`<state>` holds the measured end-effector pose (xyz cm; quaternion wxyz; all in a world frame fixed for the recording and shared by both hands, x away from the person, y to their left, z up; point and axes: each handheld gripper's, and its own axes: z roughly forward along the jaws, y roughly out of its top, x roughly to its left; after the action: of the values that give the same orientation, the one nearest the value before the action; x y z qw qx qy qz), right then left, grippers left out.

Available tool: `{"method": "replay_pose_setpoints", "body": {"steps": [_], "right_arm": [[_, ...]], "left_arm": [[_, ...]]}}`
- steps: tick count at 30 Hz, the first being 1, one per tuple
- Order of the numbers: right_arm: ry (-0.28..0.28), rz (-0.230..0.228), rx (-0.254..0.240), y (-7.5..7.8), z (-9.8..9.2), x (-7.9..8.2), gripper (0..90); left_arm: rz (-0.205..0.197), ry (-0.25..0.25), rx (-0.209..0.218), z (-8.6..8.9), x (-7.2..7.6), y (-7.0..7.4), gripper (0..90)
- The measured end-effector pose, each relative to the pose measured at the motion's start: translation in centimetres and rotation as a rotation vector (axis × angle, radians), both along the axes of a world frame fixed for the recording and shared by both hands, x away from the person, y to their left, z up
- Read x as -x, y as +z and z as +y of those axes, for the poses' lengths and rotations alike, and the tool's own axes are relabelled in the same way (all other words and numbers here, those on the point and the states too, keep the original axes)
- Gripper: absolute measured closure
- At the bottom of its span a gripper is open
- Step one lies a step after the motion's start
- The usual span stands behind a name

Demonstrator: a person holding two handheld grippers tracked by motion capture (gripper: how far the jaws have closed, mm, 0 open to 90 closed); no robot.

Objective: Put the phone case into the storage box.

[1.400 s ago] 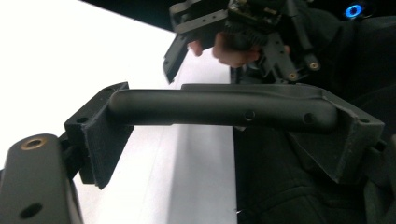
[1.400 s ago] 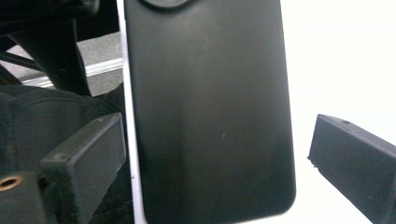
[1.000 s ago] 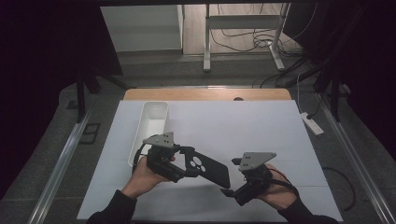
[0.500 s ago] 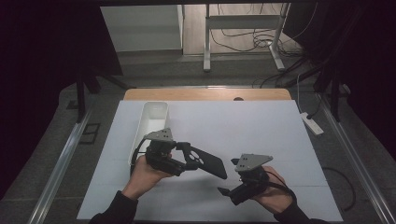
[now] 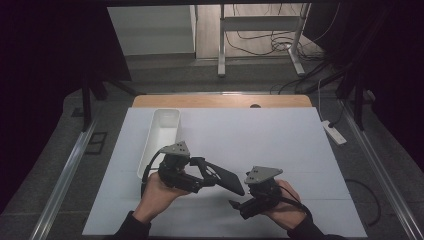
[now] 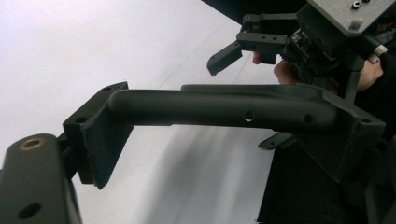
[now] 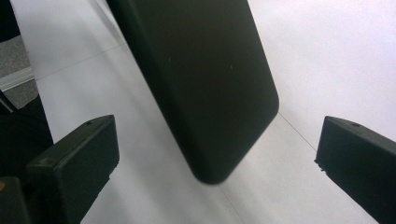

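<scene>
I hold a flat black case (image 5: 223, 176), shaped like a phone cover, in my left hand-held gripper (image 5: 200, 172). In the high view the case sticks out from that gripper's jaws toward the right, raised a little above the white table (image 5: 260, 135), with a ring-shaped mark on its upper face near the gripped end. In the left gripper view, the case (image 6: 224, 106) shows edge-on as a long rounded black rim running across between the two jaws, which clamp it from either end, standing wide apart because the case is wide.

My right hand-held gripper (image 5: 239, 206) sits just below and to the right of the case's free end, pointing up and left toward it. In the right gripper view its jaws stand wide apart, one at each lower corner, and the case's rounded corner (image 7: 205, 84) hangs between and beyond them without touching either pad. So the right hand-held gripper is spread and holds nothing.

A white oblong tray (image 5: 161, 134) lies on the table beyond my left hand (image 5: 155, 192), well apart from the case. My right hand (image 5: 285, 210) rests low near the table's front edge.
</scene>
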<state>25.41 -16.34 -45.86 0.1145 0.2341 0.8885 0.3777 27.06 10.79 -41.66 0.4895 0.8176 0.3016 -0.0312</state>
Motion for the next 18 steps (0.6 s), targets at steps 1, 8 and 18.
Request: {"method": "replay_pose_setpoints", "body": {"steps": [1, 8, 18], "right_arm": [[0.0, 0.0, 0.0, 0.0, 0.0, 0.0, 0.0], [-0.022, -0.012, 0.014, 0.1, 0.4, 0.1, 0.0], [-0.062, -0.096, 0.031, 0.4, 0.6, 0.5, 29.3]], "left_arm": [[0.0, 0.0, 0.0, 0.0, 0.0, 0.0, 15.4], [0.015, 0.016, 0.011, -0.8, 0.4, 0.2, 15.4], [0.038, 0.016, 0.031, -1.7, 0.5, 0.2, 15.3]]}}
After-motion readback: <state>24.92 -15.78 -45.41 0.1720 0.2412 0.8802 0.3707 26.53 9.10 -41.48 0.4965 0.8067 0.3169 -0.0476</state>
